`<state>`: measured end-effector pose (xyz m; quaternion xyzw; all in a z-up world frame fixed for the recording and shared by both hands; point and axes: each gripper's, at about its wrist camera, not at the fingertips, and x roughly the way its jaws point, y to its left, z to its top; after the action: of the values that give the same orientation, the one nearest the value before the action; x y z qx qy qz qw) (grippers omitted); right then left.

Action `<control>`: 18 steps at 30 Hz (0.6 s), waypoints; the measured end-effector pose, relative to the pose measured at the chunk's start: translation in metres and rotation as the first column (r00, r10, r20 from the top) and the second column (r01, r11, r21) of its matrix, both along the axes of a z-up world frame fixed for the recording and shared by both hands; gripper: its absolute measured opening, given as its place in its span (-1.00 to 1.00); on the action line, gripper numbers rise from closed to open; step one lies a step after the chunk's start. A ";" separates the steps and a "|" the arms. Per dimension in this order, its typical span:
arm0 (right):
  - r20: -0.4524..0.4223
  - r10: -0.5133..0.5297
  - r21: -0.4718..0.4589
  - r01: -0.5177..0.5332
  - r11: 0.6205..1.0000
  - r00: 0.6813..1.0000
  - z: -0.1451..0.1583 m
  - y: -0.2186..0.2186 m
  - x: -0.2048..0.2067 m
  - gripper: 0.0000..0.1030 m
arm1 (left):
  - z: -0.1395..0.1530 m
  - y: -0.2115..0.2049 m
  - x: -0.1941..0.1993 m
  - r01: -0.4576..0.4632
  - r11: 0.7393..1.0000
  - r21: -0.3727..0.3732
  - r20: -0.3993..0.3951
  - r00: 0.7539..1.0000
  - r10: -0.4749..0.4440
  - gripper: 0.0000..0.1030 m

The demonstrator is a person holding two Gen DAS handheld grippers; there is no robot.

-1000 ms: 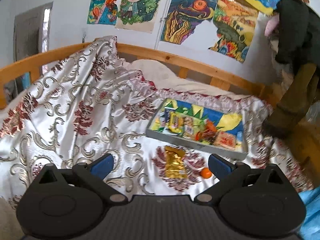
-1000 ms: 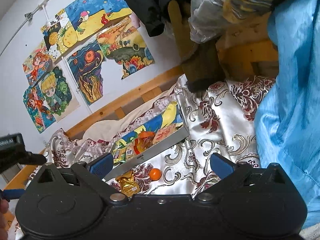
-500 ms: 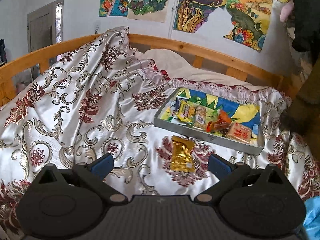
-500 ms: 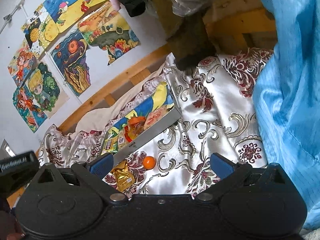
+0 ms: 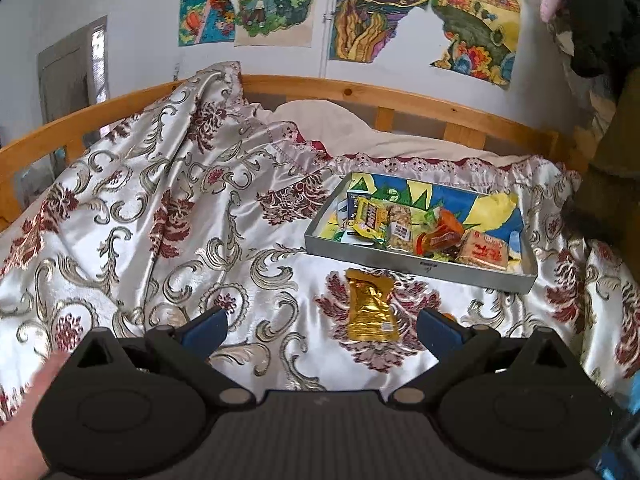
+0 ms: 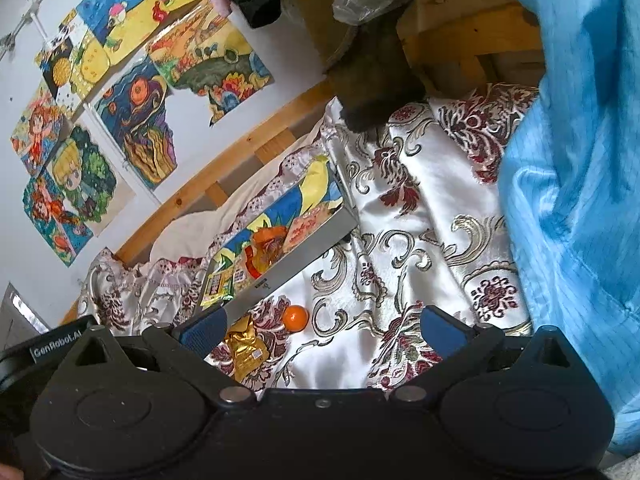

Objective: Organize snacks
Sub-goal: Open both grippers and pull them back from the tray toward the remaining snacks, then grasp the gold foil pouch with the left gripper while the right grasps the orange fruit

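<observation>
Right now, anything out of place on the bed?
Yes. Two snacks lie outside the grey tray on the bedspread: a gold foil packet just in front of its near wall, and a small orange ball beside the packet. Everything else sits inside the tray. Both tongs, left and right, are open and empty.

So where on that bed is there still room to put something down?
The bedspread left of the tray lies bare up to the wooden rail. The tray's far right corner is free; its near side is crowded with snacks. In front lie the gold packet and orange ball.
</observation>
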<state>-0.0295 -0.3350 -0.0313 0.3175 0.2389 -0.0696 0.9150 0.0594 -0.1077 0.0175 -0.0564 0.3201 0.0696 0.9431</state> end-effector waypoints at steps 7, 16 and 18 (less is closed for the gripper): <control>-0.025 0.067 -0.097 -0.069 0.993 0.997 0.005 0.023 0.015 0.99 | -0.015 0.023 0.011 0.108 0.994 0.030 0.031 0.994 -0.109 0.99; -0.096 0.037 -0.135 -0.050 0.990 0.995 0.003 0.028 0.042 0.99 | -0.066 0.037 0.067 0.226 0.974 -0.019 -0.018 0.974 -0.227 0.99; -0.143 0.026 -0.152 -0.048 0.987 0.989 -0.001 0.029 0.057 0.99 | -0.075 0.041 0.076 0.232 0.972 -0.026 -0.019 0.972 -0.233 0.99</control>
<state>0.0272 -0.3058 -0.0324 0.2352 0.3027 -0.0930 0.9189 0.1358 -0.0665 -0.0579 -0.0288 0.3354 -0.0445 0.9406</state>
